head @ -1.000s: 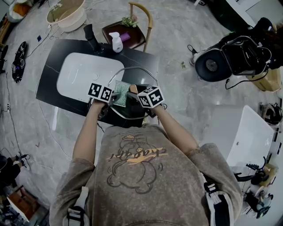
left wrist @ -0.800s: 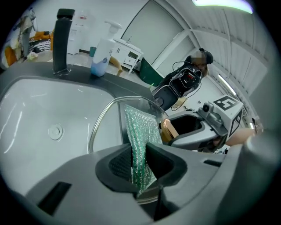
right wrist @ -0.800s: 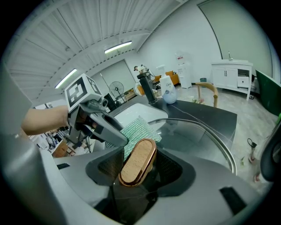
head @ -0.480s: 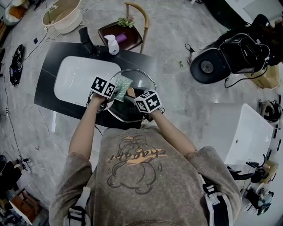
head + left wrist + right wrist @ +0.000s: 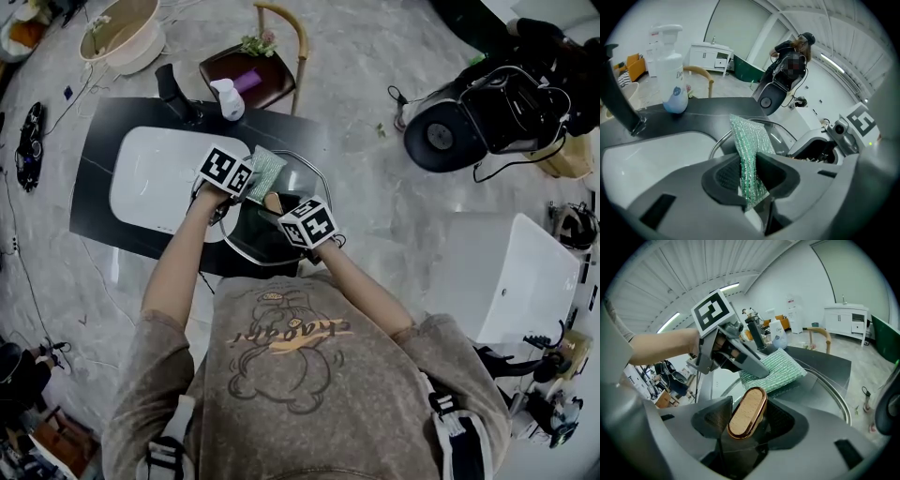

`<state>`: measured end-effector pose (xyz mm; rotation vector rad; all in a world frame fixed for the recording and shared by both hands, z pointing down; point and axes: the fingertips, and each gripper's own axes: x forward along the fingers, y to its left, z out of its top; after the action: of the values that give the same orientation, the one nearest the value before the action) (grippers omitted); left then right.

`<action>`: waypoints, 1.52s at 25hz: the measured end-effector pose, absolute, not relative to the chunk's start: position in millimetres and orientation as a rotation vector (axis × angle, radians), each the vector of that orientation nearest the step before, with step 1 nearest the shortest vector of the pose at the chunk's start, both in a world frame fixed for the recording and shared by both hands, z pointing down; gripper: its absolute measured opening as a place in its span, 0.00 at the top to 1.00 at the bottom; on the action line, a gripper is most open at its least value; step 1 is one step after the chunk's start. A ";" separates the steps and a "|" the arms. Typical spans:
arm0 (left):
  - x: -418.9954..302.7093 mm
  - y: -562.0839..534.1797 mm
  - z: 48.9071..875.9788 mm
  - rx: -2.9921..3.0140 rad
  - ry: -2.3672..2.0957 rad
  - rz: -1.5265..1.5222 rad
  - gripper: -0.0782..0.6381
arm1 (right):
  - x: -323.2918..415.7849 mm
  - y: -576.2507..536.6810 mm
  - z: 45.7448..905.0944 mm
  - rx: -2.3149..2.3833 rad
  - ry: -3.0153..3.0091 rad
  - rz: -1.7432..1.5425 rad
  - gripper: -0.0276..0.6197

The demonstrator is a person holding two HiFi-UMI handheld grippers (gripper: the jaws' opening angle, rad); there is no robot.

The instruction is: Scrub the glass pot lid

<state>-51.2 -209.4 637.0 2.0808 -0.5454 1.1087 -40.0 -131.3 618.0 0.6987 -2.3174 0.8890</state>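
Observation:
The glass pot lid (image 5: 300, 178) with a metal rim is held over the dark countertop (image 5: 112, 131), beside the white sink basin (image 5: 155, 178). My right gripper (image 5: 743, 420) is shut on the lid's wooden knob (image 5: 746, 412), also visible from above as the wooden knob (image 5: 274, 202). A green scrubbing pad (image 5: 750, 145) is clamped in my left gripper (image 5: 749, 180) and lies flat against the glass at the lid's far left part. In the right gripper view the green scrubbing pad (image 5: 776, 367) rests on the lid (image 5: 825, 390) under the left gripper (image 5: 740, 352).
A white pump bottle (image 5: 672, 77) and a black faucet (image 5: 173, 89) stand at the back of the counter. A chair (image 5: 258, 61) with a plant on it is behind the counter. A white tub (image 5: 511, 281) is to the right, a beige basin (image 5: 122, 33) on the floor far left.
Both grippers and the lid have shifted slightly left and away from me. The pad has slid toward the lid's far-left edge.

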 end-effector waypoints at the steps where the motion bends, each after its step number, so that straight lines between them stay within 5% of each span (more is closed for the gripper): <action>1: -47.9 -211.6 637.0 2.087 -0.535 1.115 0.76 | -40.0 -131.5 618.0 0.701 -2.315 0.888 0.58; 38: 21.1 -223.2 635.4 2.242 -0.359 1.202 0.76 | -26.3 -129.4 614.2 0.850 -2.254 0.777 0.58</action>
<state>21.1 -223.2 635.4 2.2425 -0.3595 1.2024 -26.3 -129.4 614.2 0.8502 -2.2543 0.7770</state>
